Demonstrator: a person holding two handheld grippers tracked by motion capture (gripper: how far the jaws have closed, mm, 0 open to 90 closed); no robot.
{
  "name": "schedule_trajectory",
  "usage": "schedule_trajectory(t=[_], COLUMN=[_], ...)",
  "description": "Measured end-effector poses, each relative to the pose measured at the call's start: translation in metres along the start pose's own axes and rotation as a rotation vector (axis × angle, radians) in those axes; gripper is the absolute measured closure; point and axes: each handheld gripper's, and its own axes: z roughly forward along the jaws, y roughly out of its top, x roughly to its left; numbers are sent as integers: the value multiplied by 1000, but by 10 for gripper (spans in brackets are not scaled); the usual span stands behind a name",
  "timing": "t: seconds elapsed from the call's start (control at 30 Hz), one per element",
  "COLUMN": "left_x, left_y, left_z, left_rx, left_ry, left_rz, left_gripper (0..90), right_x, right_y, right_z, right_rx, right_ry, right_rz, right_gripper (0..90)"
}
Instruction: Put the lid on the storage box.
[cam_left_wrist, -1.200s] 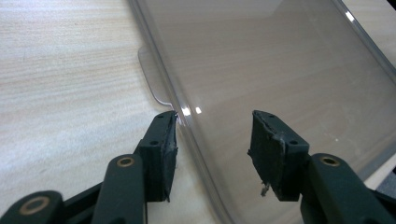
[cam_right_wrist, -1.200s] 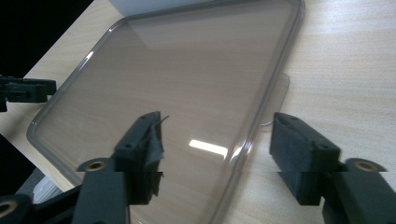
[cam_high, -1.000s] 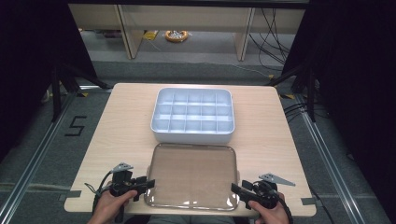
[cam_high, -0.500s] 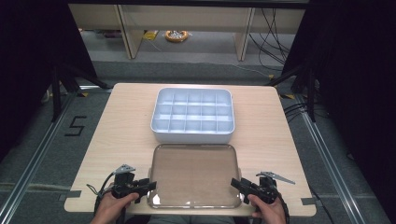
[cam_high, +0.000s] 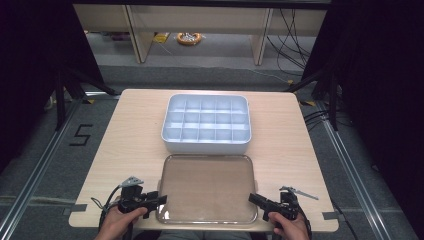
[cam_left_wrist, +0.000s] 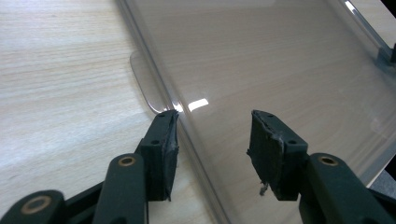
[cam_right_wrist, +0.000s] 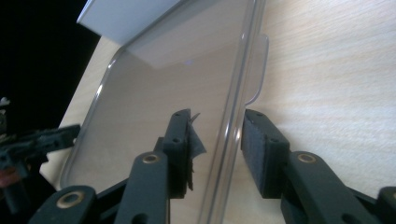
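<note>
A clear plastic lid (cam_high: 206, 187) lies flat on the table's near half, just in front of a white compartment box (cam_high: 206, 124). My left gripper (cam_high: 161, 199) is open at the lid's near-left corner. In the left gripper view its jaws (cam_left_wrist: 212, 149) straddle the lid's raised rim (cam_left_wrist: 154, 79), with one pad touching it. My right gripper (cam_high: 253, 198) is open at the near-right corner. In the right gripper view its jaws (cam_right_wrist: 219, 149) stand on either side of the rim (cam_right_wrist: 238, 93), beside a small clear tab (cam_right_wrist: 259, 70).
The box (cam_right_wrist: 126, 18) has several empty compartments and sits mid-table, touching the lid's far edge. The wooden table (cam_high: 130, 150) ends just behind both hands. Shelf legs and cables stand on the floor beyond the far edge.
Both grippers have slid inward from the table's outer near corners, so their jaws now straddle the lid's left and right rims. The lid and box have not moved.
</note>
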Motion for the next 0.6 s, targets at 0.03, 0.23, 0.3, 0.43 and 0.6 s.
schedule_trajectory(t=[0.03,0.23,0.3,0.43,0.6], left_x=[1,1,1,3,3], left_y=[0,0,0,0,0], left_z=[0,-1,-1,-2,-1], left_rx=[-7,-10,-9,-9,-16], left_ry=[-1,9,10,8,-1], left_rz=[-8,-10,-3,-9,-11], left_gripper=[513,502,502,492,455], right_x=[-1,-2,1,2,3], right_y=[0,-1,0,0,1], right_z=[-1,-2,-3,-6,-8], right_rx=[14,16,20,20,-17], right_ry=[29,31,38,74,92], right_rz=[8,3,33,29,-81], right_gripper=[674,702,702,707,714])
